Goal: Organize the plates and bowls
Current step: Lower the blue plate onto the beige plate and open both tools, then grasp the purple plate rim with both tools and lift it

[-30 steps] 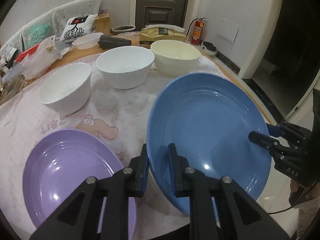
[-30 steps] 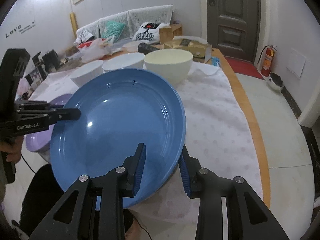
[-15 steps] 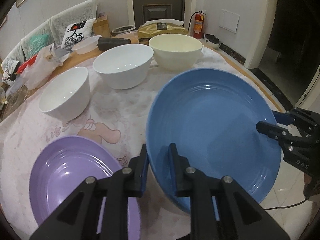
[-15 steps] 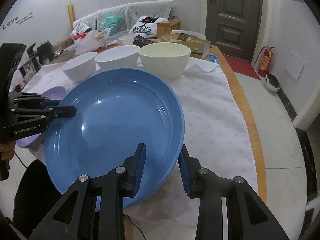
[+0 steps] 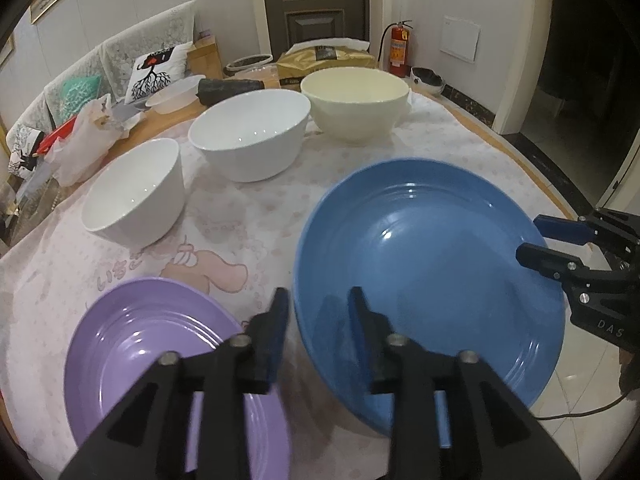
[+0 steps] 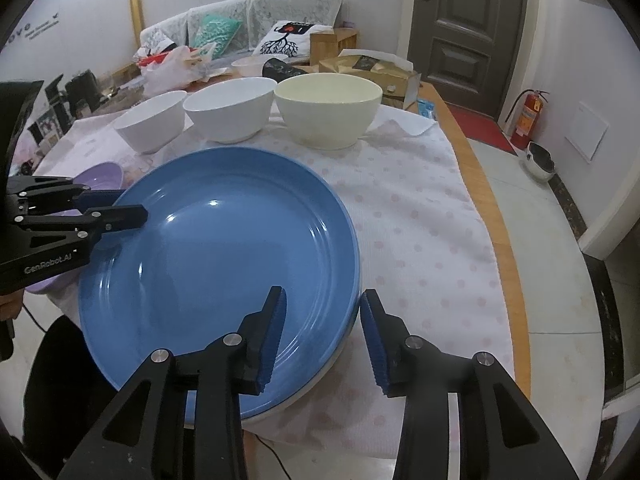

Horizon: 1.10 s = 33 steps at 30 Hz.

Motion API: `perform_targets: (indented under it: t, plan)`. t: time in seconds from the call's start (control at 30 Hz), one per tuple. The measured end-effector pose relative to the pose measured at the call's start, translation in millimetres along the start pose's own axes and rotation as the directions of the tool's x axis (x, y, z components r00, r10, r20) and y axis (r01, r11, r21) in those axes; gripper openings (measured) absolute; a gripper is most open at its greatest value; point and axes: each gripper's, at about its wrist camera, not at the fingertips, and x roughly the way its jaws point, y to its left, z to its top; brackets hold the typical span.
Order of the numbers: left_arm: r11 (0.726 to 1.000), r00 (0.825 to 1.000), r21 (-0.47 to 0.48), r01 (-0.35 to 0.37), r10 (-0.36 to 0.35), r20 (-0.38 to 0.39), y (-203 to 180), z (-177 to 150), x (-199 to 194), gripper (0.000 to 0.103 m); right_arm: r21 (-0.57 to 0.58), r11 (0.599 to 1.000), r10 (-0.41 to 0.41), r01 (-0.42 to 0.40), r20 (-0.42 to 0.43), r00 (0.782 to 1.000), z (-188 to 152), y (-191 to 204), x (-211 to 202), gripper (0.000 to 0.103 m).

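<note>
The blue plate (image 6: pixel 216 248) looks glazed and glossy, with smooth ridged rings, and so does the purple plate (image 5: pixel 160 356) at 9 o'clock of it. The three bowls (image 5: pixel 248 136) at 12 o'clock are shiny and smooth. The tablecloth (image 6: pixel 420 220) is matt cloth. The table edge (image 6: pixel 500 264) looks like wood.

A home: cushioned sofa (image 6: pixel 256 24) behind clothed dining table (image 6: pixel 420 208).

Dim, cool indoor light falls from above. Small glare spots sit on the blue plate (image 5: pixel 432 264) and the purple plate (image 5: pixel 160 352). Fisheye distortion bends both views, with black vignetted corners; the doorway at right is dark.
</note>
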Motion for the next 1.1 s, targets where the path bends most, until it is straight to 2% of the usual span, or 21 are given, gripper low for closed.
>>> perform_targets:
  t: [0.03, 0.13, 0.2, 0.37, 0.47, 0.63, 0.7, 0.87, 1.1]
  plan:
    - [1.000, 1.000, -0.006, 0.003, -0.003, 0.011, 2, 1, -3, 0.038, 0.001, 1.000, -0.005, 0.005, 0.004, 1.000, 1, 0, -2, 0.034]
    - [0.999, 0.999, -0.037, 0.018, -0.017, 0.046, 10, 4, -15, 0.038, 0.000, 1.000, -0.014, 0.014, 0.027, 1.000, 6, 3, -13, 0.035]
    - [0.997, 0.996, -0.064, 0.033, -0.028, 0.082, 20, 6, -29, 0.039, 0.003, 1.000, 0.009, -0.009, 0.052, 0.999, 12, 7, -24, 0.041]
    - [0.989, 0.988, -0.140, 0.041, -0.019, 0.156, 56, -3, -64, 0.044, -0.002, 0.990, 0.139, -0.139, 0.092, 0.986, 29, 34, -38, 0.043]
    - [0.982, 0.982, -0.186, 0.016, 0.019, 0.189, 87, -17, -84, 0.046, -0.011, 0.976, 0.218, -0.218, 0.099, 0.971, 40, 60, -37, 0.043]
    - [0.963, 0.976, -0.270, -0.019, 0.076, 0.202, 137, -46, -102, 0.046, -0.039, 0.960, 0.278, -0.276, 0.079, 0.957, 51, 107, -30, 0.043]
    - [0.953, 0.976, -0.303, -0.023, 0.087, 0.200, 156, -59, -105, 0.046, -0.057, 0.956, 0.290, -0.287, 0.055, 0.956, 53, 128, -25, 0.042]
    - [0.927, 0.979, -0.374, 0.015, 0.061, 0.192, 195, -92, -101, 0.046, -0.069, 0.954, 0.293, -0.291, 0.010, 0.956, 54, 166, -14, 0.038]
    - [0.904, 0.987, -0.421, 0.070, -0.002, 0.160, 212, -120, -73, 0.046, -0.034, 0.975, 0.217, -0.218, -0.025, 0.976, 44, 193, 1, 0.032]
